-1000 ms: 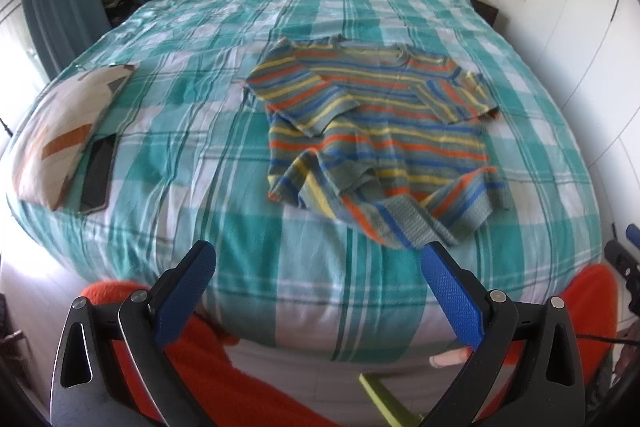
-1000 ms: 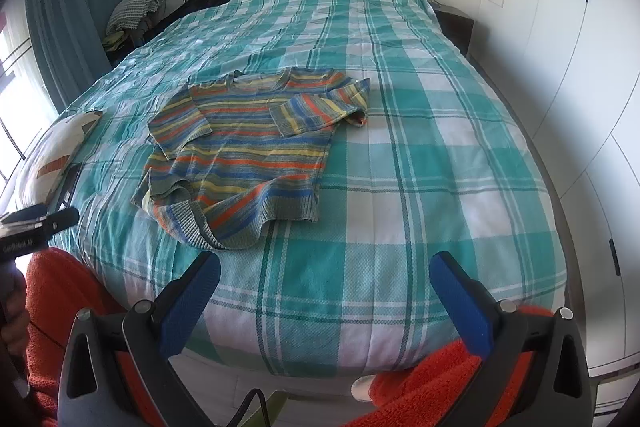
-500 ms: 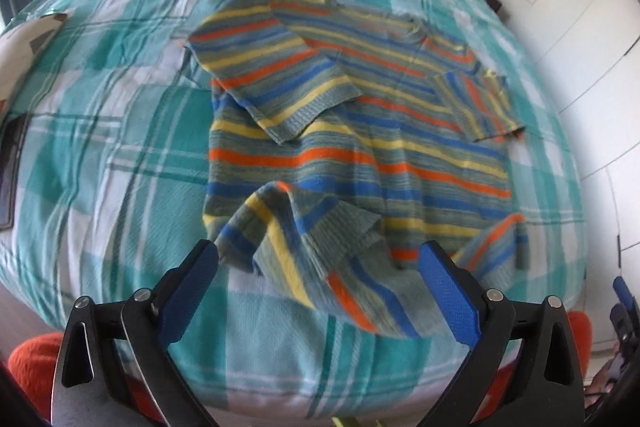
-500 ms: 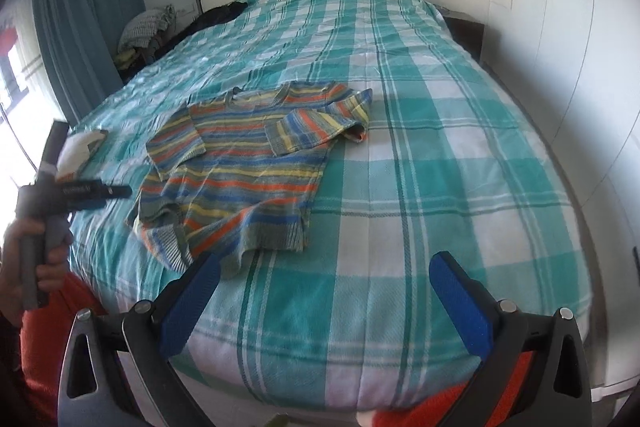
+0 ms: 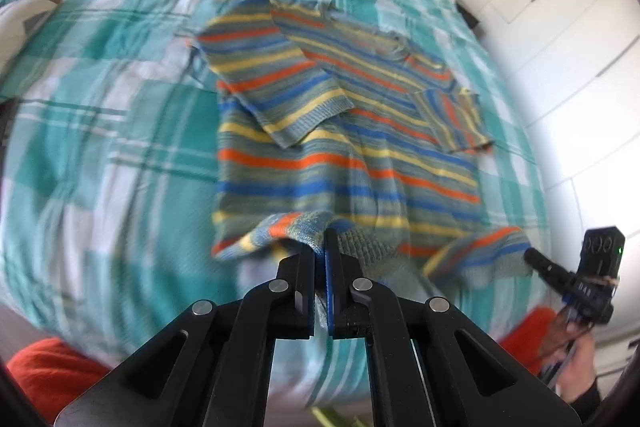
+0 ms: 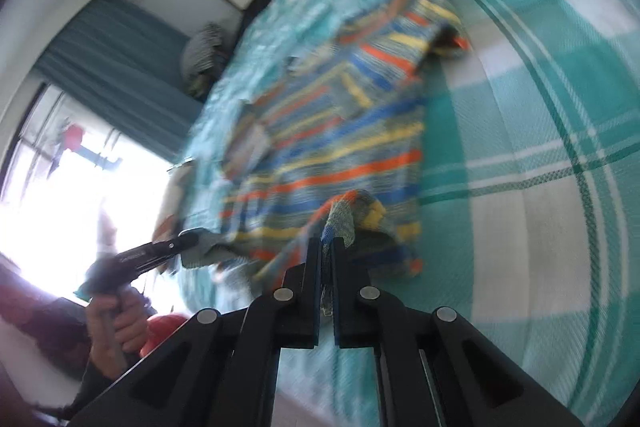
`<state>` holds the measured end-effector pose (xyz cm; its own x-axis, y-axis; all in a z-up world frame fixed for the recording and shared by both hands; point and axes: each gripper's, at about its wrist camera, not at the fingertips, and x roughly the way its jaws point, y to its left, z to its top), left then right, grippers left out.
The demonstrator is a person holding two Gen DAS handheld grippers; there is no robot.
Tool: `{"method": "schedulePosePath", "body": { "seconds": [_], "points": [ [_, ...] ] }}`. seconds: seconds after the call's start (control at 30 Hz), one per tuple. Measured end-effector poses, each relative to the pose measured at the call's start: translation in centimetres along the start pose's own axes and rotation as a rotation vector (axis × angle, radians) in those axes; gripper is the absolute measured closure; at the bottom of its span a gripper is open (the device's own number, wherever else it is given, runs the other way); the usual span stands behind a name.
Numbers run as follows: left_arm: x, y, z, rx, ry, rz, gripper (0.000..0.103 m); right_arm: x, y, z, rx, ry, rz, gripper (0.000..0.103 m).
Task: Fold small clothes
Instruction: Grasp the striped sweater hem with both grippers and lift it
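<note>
A small striped sweater (image 5: 344, 131), orange, blue, yellow and grey, lies on the teal plaid bed (image 5: 120, 131) with both sleeves folded over its body. My left gripper (image 5: 320, 247) is shut on the near left part of the sweater's hem. My right gripper (image 6: 327, 247) is shut on the near right part of the hem of the sweater (image 6: 332, 131). The right gripper also shows in the left wrist view (image 5: 536, 261), and the left gripper in the right wrist view (image 6: 192, 241), each at a corner of the hem. The hem is lifted slightly off the bed.
White wardrobe doors (image 5: 568, 27) stand along the bed's right side. A pillow (image 5: 24, 23) lies at the bed's left edge. Teal curtains (image 6: 112, 55) and a bright window (image 6: 60, 187) are on the left. A pile of clothes (image 6: 204, 55) sits by the headboard.
Both grippers have moved in to the sweater's near hem and shut on it. They were open and apart from it before. The right wrist view has tilted.
</note>
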<state>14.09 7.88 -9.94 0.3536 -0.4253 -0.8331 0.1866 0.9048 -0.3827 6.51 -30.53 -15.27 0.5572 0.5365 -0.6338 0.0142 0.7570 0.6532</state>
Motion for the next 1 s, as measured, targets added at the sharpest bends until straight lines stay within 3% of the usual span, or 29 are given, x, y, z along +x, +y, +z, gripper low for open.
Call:
{"method": "schedulePosePath", "body": {
  "seconds": [0.13, 0.23, 0.3, 0.37, 0.5, 0.6, 0.7, 0.83, 1.0],
  "points": [
    [-4.1, 2.5, -3.7, 0.061, 0.067, 0.0, 0.101, -4.9, 3.1, -2.6, -0.056, 0.093, -0.01, 0.099],
    [-3.0, 3.9, -6.0, 0.068, 0.15, 0.054, 0.101, -5.6, 2.9, -5.3, -0.032, 0.207, -0.095, 0.099],
    [-1.6, 5.0, -7.0, 0.06, 0.197, 0.128, 0.101, -5.0, 1.5, -7.1, 0.004, 0.253, -0.163, 0.099],
    [-0.5, 6.0, -7.5, 0.014, 0.228, 0.144, 0.102, -4.2, -0.1, -8.6, 0.052, 0.282, -0.239, 0.099],
    [-0.8, 5.9, -8.4, -0.001, 0.229, 0.123, 0.102, -3.3, -1.0, -9.1, 0.089, 0.292, -0.284, 0.099],
    [-1.5, 5.1, -8.9, 0.042, 0.218, 0.147, 0.102, -5.1, 0.2, -8.0, 0.025, 0.276, -0.332, 0.1],
    [1.2, 6.1, -9.2, 0.007, 0.286, 0.188, 0.102, -4.8, -0.7, -7.6, 0.002, 0.287, -0.388, 0.1],
    [4.3, 5.6, -10.1, 0.045, 0.337, 0.271, 0.102, -2.0, -4.0, -8.5, 0.008, 0.37, -0.474, 0.1],
    [6.4, 5.5, -10.2, 0.002, 0.35, 0.299, 0.1, -1.0, -5.0, -8.1, 0.025, 0.36, -0.487, 0.1]
  ]
}}
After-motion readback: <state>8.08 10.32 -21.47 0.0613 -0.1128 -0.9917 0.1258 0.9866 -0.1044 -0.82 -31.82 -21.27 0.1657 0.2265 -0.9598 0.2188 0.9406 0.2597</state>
